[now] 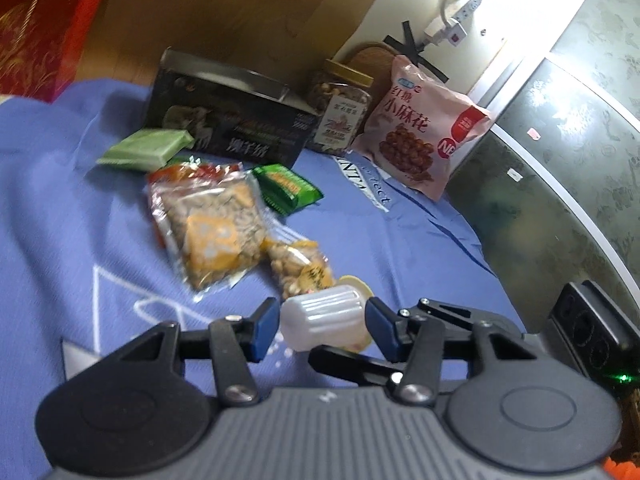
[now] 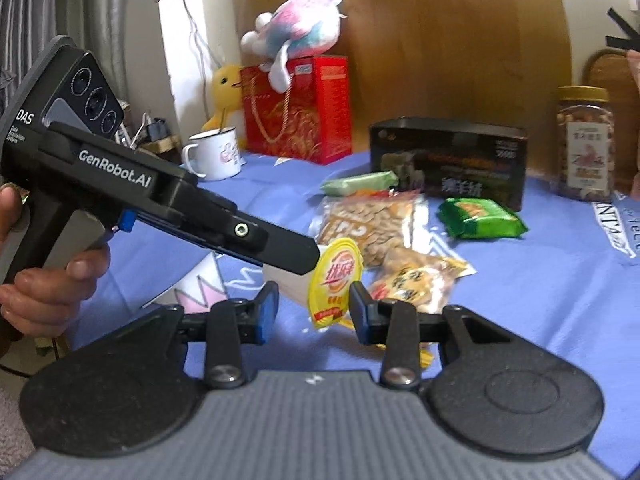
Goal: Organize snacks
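A white ribbed jelly cup (image 1: 326,316) with a yellow foil lid (image 2: 335,284) lies on its side on the blue cloth (image 1: 80,200). My left gripper (image 1: 323,326) is open, its blue pads on either side of the cup. My right gripper (image 2: 314,308) is open and faces the cup's lid from the other side. The left gripper's body (image 2: 160,196) crosses the right wrist view. Behind the cup lie a bag of seeds (image 1: 208,220), a small nut packet (image 1: 300,270), a green packet (image 1: 286,188), a pale green bar (image 1: 146,150) and an open black box (image 1: 232,116).
A nut jar (image 1: 340,108) and a pink snack bag (image 1: 420,132) stand at the back. A red gift box (image 2: 296,108) with a plush toy on top and a white mug (image 2: 214,154) stand at the cloth's far edge. A marble-pattern floor (image 1: 560,160) lies past the cloth.
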Demonstrator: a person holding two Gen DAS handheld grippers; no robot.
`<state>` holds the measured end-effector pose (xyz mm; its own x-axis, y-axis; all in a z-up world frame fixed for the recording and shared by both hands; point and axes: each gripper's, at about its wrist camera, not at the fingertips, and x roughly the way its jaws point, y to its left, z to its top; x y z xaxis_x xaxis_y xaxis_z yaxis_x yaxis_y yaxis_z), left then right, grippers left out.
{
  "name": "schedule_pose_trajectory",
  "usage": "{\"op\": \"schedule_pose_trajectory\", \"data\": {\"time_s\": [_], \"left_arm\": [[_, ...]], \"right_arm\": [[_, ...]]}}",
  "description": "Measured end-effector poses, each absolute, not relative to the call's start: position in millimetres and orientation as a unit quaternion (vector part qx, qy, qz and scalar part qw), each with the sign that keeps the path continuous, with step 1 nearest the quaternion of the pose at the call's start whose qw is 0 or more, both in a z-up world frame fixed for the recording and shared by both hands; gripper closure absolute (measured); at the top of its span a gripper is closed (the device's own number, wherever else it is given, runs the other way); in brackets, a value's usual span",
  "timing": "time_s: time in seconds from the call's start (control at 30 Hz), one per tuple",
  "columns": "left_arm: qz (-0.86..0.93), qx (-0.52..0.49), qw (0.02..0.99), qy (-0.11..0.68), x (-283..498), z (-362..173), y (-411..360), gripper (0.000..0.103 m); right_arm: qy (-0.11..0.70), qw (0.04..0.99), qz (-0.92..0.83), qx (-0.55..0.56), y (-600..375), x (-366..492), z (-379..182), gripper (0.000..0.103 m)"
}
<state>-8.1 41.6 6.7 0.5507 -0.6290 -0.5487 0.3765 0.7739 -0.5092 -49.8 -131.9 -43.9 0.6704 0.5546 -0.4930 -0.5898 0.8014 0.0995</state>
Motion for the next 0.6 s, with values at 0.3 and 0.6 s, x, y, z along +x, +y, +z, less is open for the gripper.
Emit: {"op": "schedule_pose_trajectory", "data": {"time_s": [0.3, 0.6], "left_arm": [[-0.309, -0.14, 0.873, 0.351, 25.9, 30.4, 23.1, 0.055], [-0.291, -0.142, 0.893, 0.313, 122.2, 67.5, 14.9, 0.056]], "right_arm": [[0.228, 0.934, 0.274, -0.023, -142.3, -23.3, -31.7, 0.063], [0.198, 0.948, 0.25, -0.006, -138.7, 76.1, -4.4, 0.063]]}}
